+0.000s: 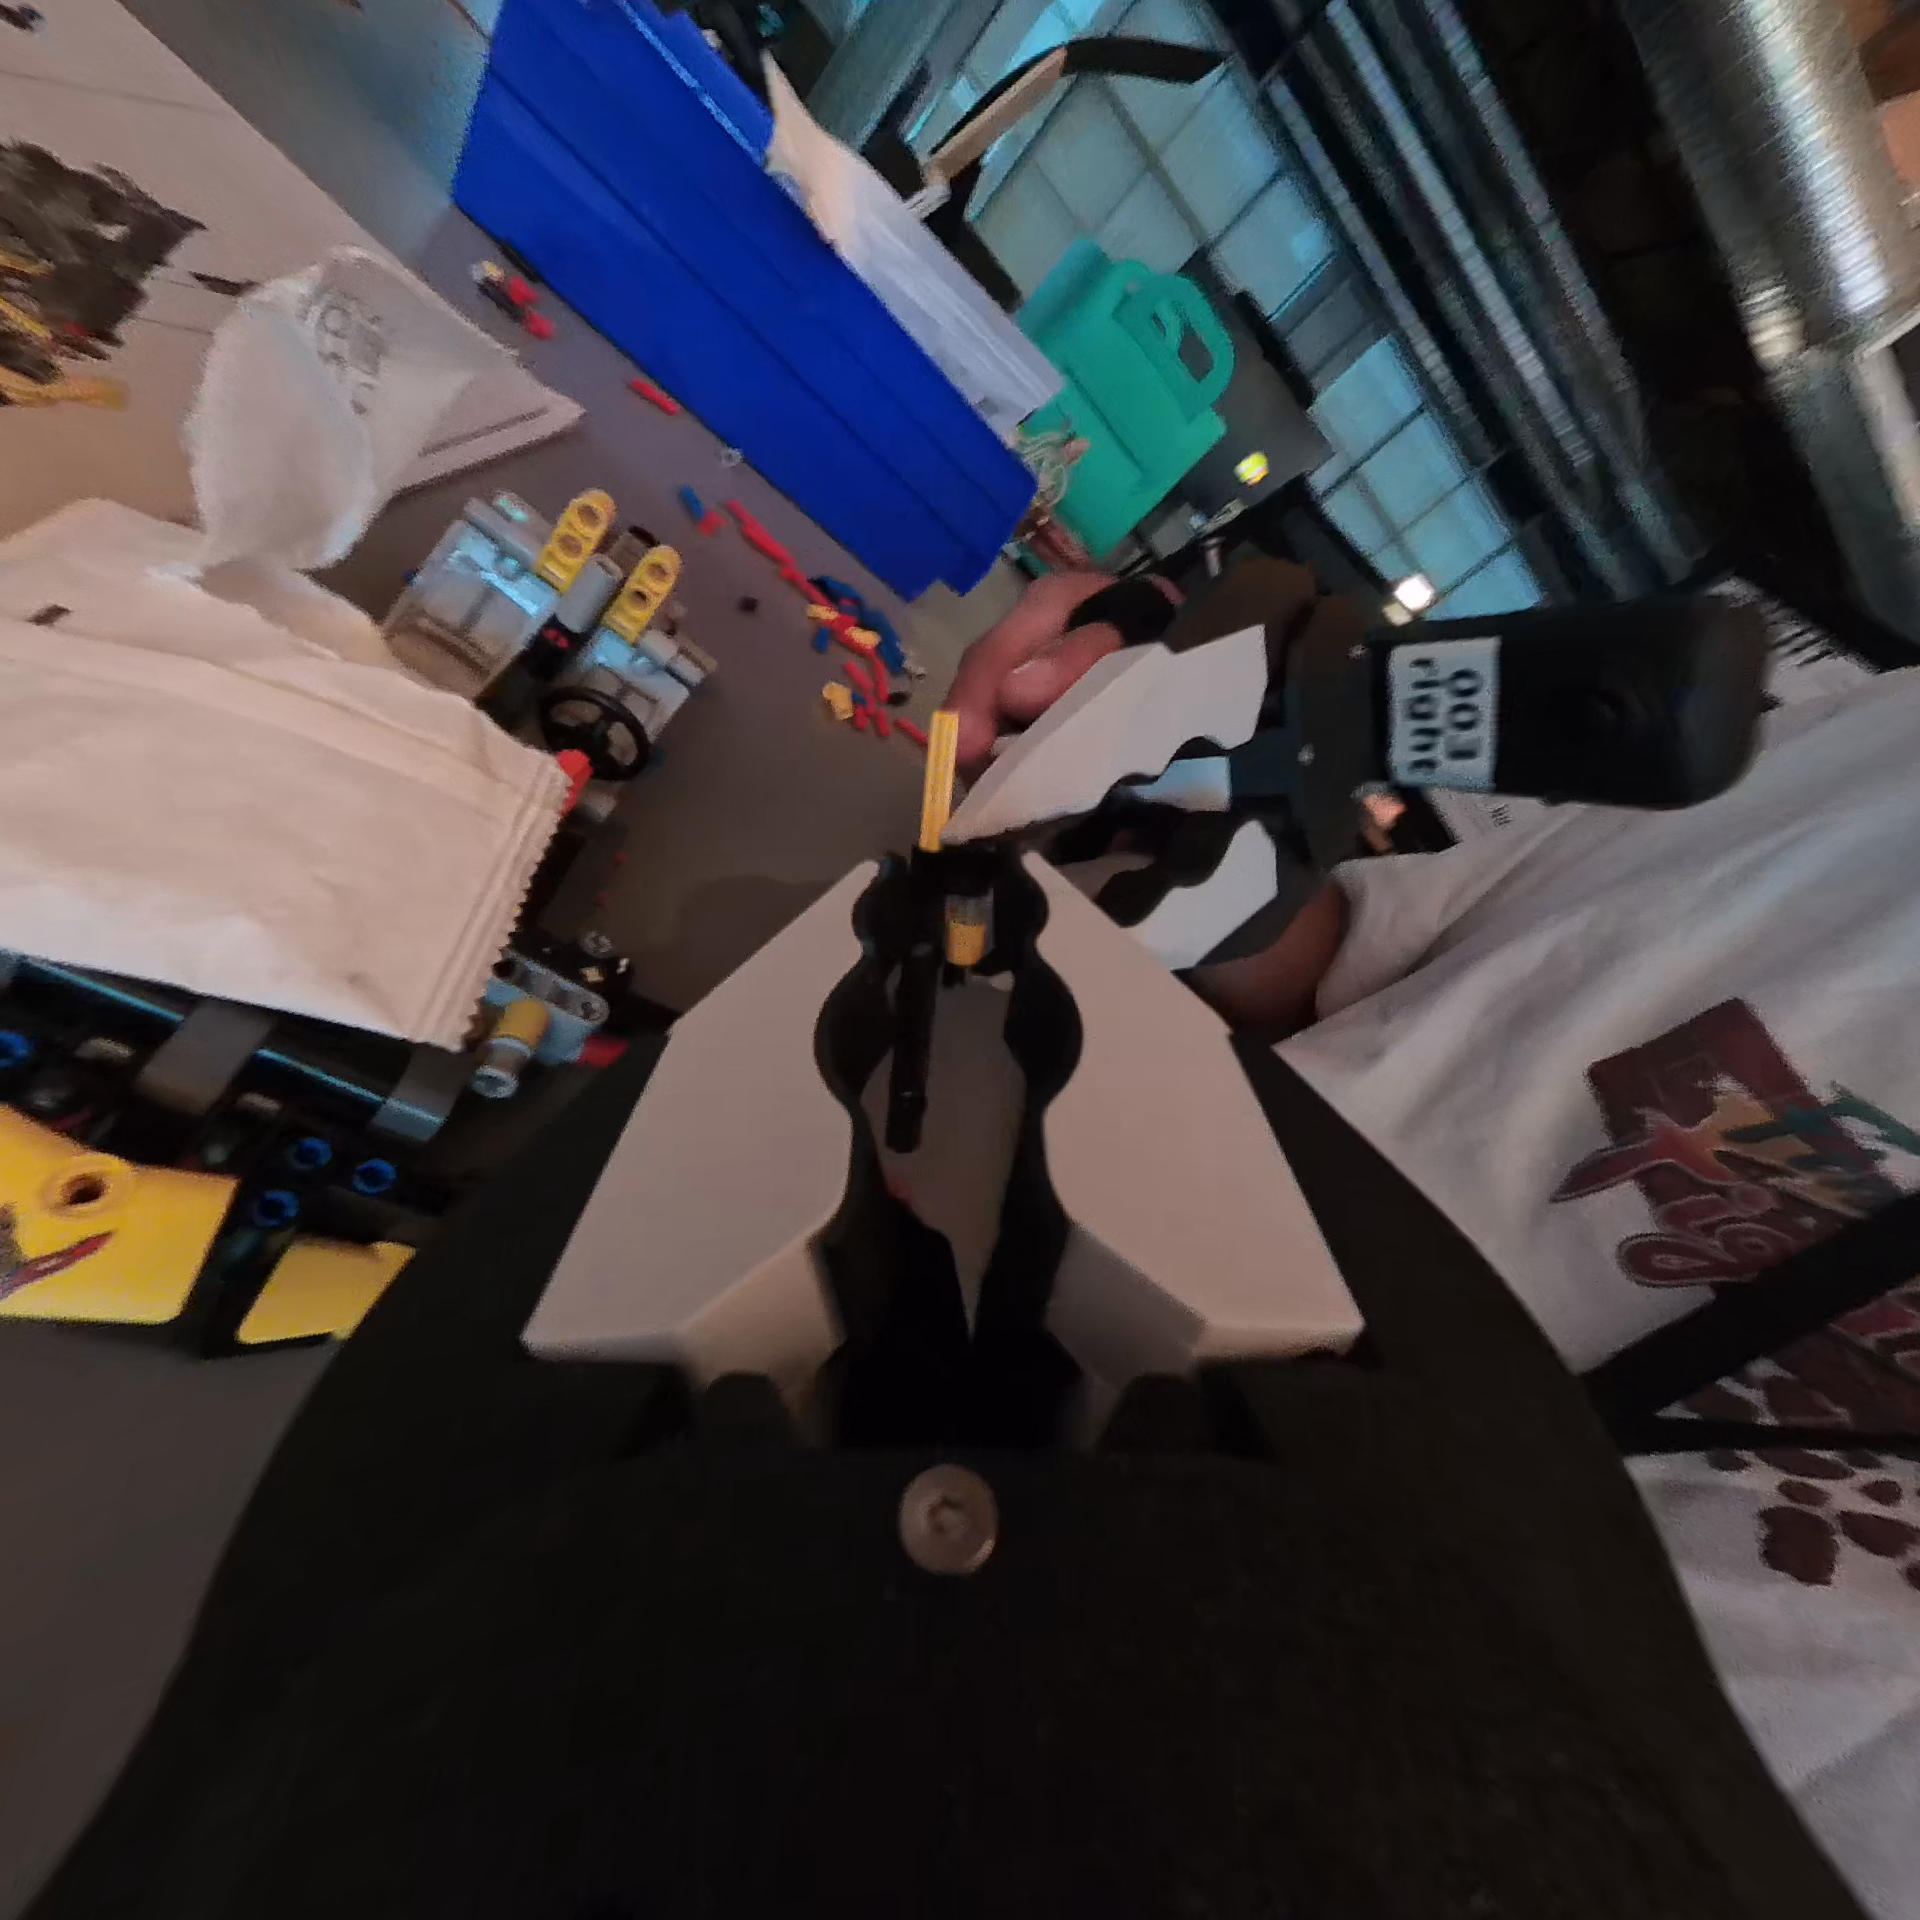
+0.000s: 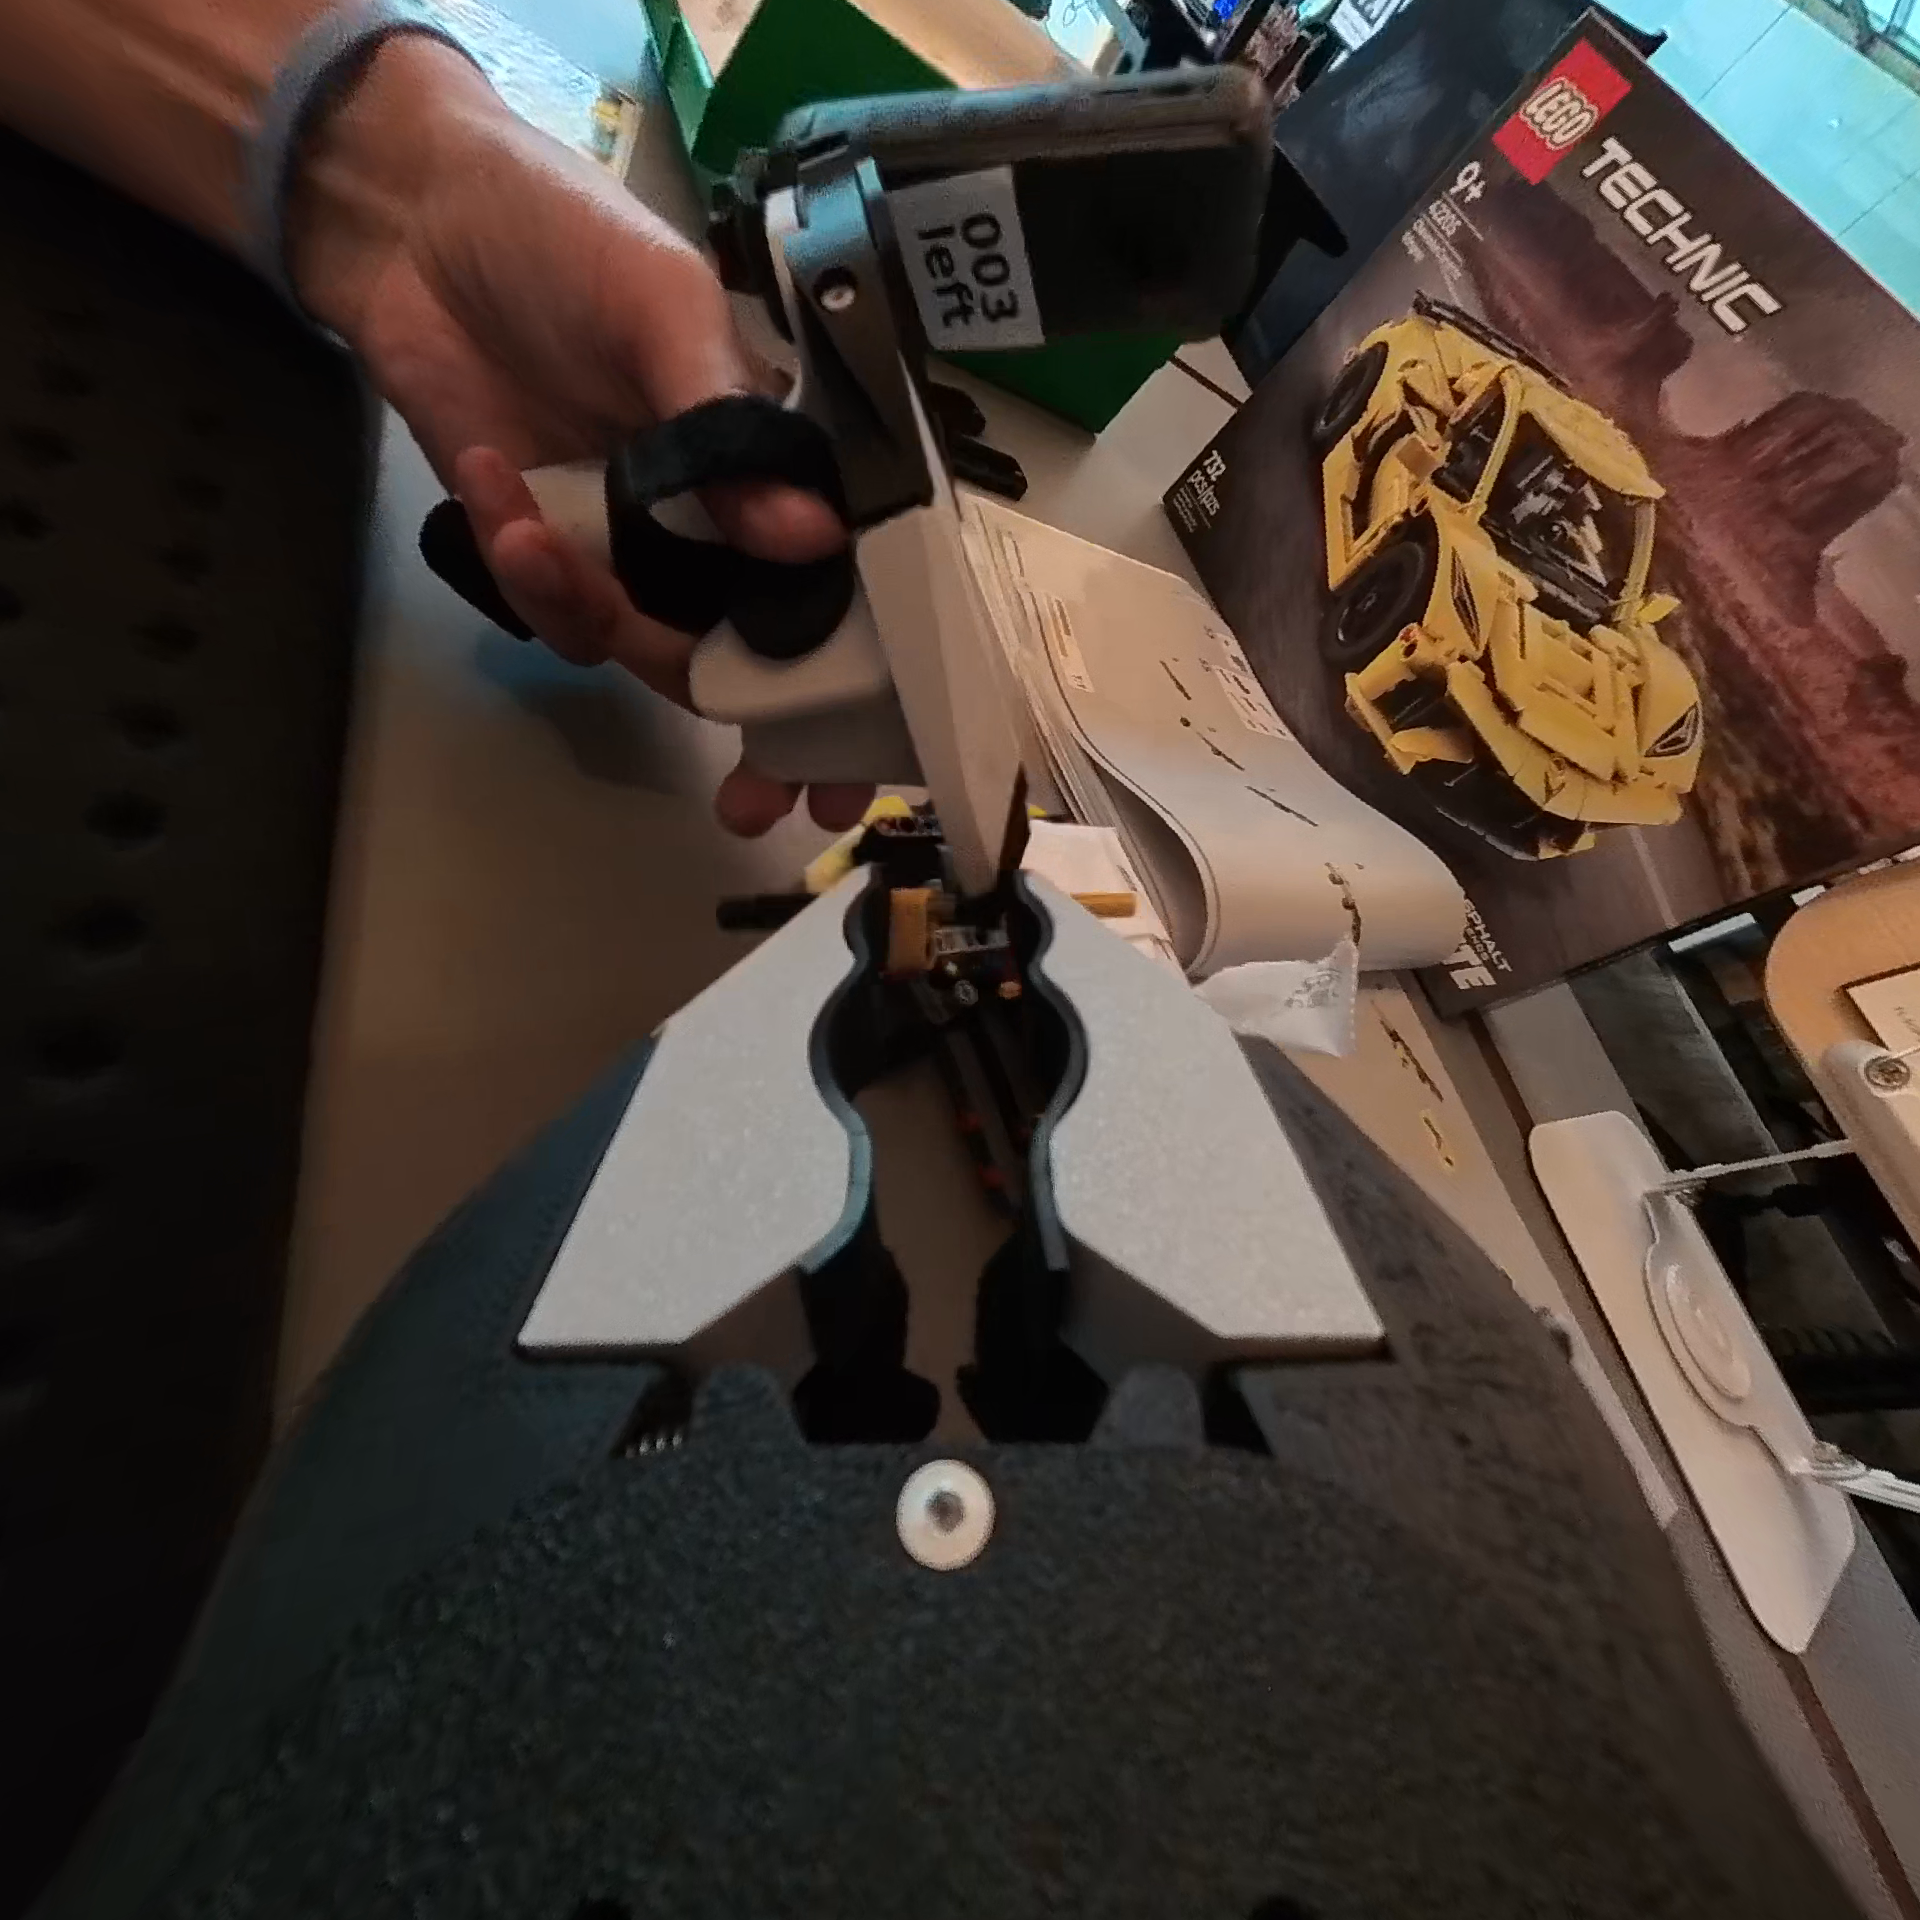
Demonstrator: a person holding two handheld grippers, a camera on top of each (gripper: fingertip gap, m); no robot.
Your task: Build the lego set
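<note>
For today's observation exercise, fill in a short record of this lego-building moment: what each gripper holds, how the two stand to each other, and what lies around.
left gripper: shut on a black axle with a yellow piece
right gripper: shut on a yellow axle, seen from the left wrist
relation: tips meet, parts being joined above the table
box: stands at the back, yellow car pictured
booklet: open, before the box
loose pieces: red, blue, yellow, scattered on the table
bag: white, beside the partial build
</note>
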